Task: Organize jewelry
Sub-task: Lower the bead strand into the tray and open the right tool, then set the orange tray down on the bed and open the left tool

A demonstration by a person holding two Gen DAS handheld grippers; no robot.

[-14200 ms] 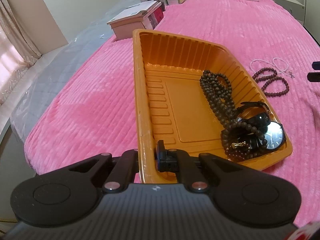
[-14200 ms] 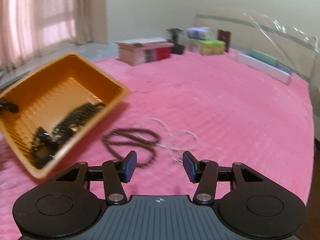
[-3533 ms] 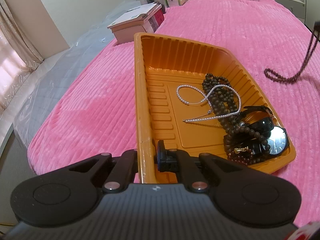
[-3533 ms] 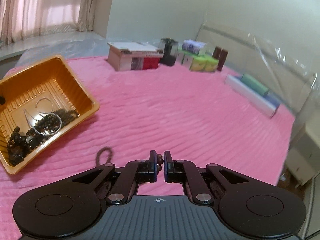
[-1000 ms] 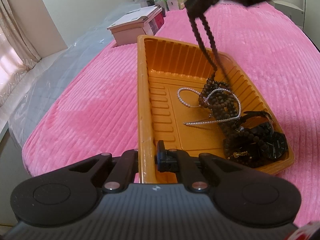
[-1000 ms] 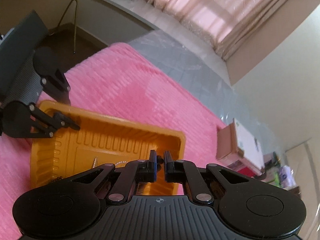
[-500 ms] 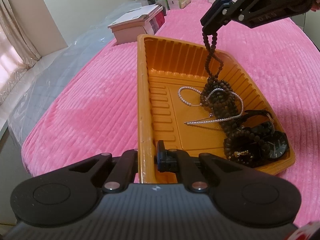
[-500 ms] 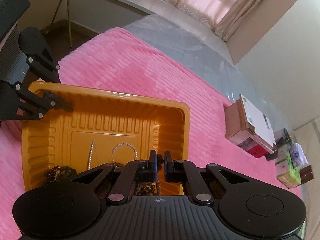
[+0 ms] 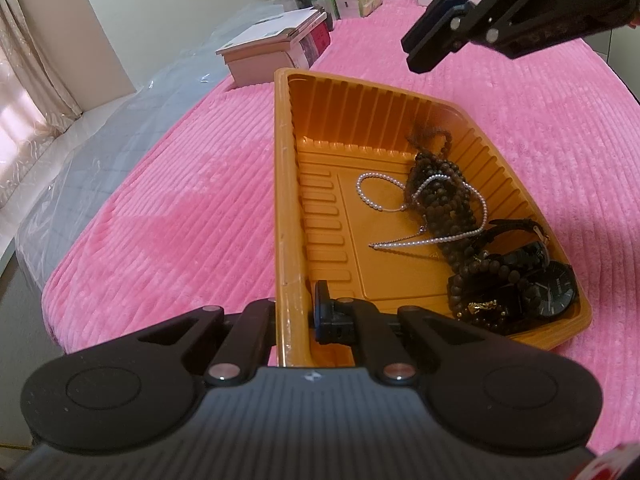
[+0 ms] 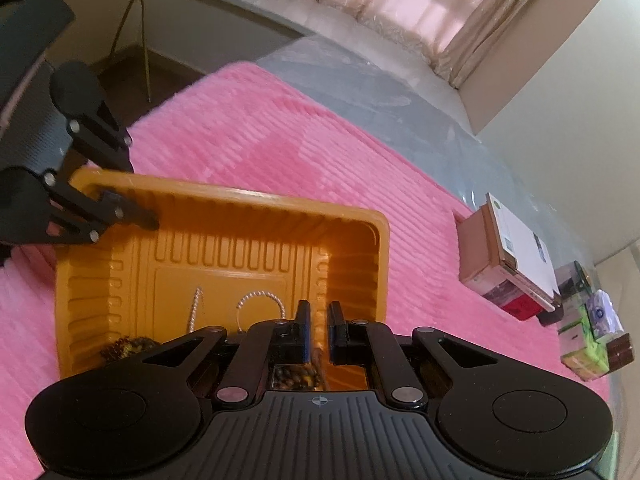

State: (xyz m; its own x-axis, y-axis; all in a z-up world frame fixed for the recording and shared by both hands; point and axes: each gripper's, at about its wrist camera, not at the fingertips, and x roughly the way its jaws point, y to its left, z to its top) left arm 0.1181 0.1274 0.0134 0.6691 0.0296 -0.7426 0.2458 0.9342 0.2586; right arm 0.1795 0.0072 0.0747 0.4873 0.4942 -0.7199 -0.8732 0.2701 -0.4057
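Half a second ago the brown bead strand still hung from your right gripper; it's dropped now and lies in the orange tray, while those jaws hover narrow and empty at the upper right of the left view. Count one tray, one white pearl string, one heap of dark beads and, as far as you can tell, two black watches at lower right. Your left gripper is clamped on the near tray wall; only the left view shows the watches, only the right view the window curtain.
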